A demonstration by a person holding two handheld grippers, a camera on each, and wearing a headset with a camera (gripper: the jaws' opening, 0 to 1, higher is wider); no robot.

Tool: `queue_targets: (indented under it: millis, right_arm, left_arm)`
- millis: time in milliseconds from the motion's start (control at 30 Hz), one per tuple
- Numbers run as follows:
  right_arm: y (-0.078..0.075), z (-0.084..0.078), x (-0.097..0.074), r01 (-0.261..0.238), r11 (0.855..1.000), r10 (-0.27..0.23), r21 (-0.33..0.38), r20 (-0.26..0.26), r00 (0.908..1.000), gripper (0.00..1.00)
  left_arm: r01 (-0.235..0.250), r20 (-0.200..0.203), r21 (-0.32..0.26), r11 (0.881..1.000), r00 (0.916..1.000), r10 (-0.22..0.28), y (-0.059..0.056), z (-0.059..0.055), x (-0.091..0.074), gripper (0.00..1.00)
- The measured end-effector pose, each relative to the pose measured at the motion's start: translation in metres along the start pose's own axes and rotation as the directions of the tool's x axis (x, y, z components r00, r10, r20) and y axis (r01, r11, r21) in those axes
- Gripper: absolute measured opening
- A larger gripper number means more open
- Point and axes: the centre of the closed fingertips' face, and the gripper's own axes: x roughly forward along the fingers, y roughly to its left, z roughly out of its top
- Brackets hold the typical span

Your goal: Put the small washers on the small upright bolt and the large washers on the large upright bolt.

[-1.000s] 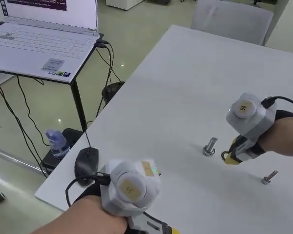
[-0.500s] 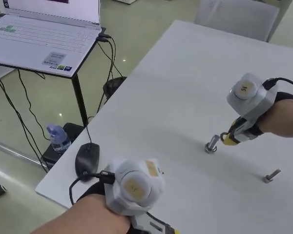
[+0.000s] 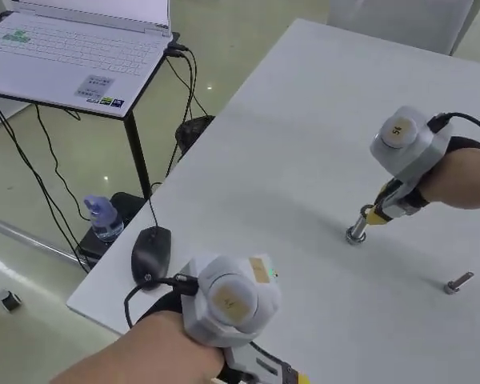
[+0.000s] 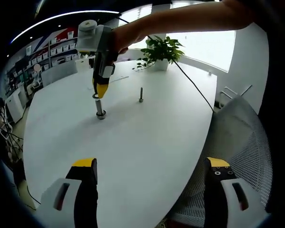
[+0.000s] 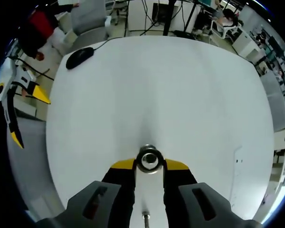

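Task in progress. The right gripper (image 3: 371, 216) has its jaws clenched on a silver ring-shaped washer (image 5: 148, 160), held at the tip of the large upright steel bolt (image 3: 356, 233) on the white counter (image 3: 288, 152). I judge the washer not yet dropped down the shank. The small upright steel bolt (image 3: 458, 282) stands apart from it. The bolts act as the holders, but their load is too small to tell. The left gripper (image 4: 149, 164) has its jaws released and empty.

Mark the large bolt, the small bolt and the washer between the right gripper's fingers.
large bolt (image 4: 100, 110), left gripper view, mid-shaft.
small bolt (image 4: 141, 94), left gripper view, mid-shaft.
washer (image 5: 139, 161), right gripper view, left edge of its ring.
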Motion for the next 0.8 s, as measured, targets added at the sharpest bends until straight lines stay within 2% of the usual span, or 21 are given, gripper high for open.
queue_targets:
  millis: [233,800]
  right_arm:
    - [-0.001,-0.003,0.009,-0.01,1.0,0.01,0.0,-0.027,0.9996,0.22]
    - [-0.003,-0.009,0.025,-0.019,1.0,0.02,0.009,-0.048,0.9986,0.22]
  left_arm:
    - [0.003,-0.015,-0.003,1.0,0.9999,-0.003,0.001,-0.005,-0.002,0.92]
    - [0.006,-0.008,-0.006,1.0,0.9999,-0.006,0.004,-0.001,-0.001,0.9]
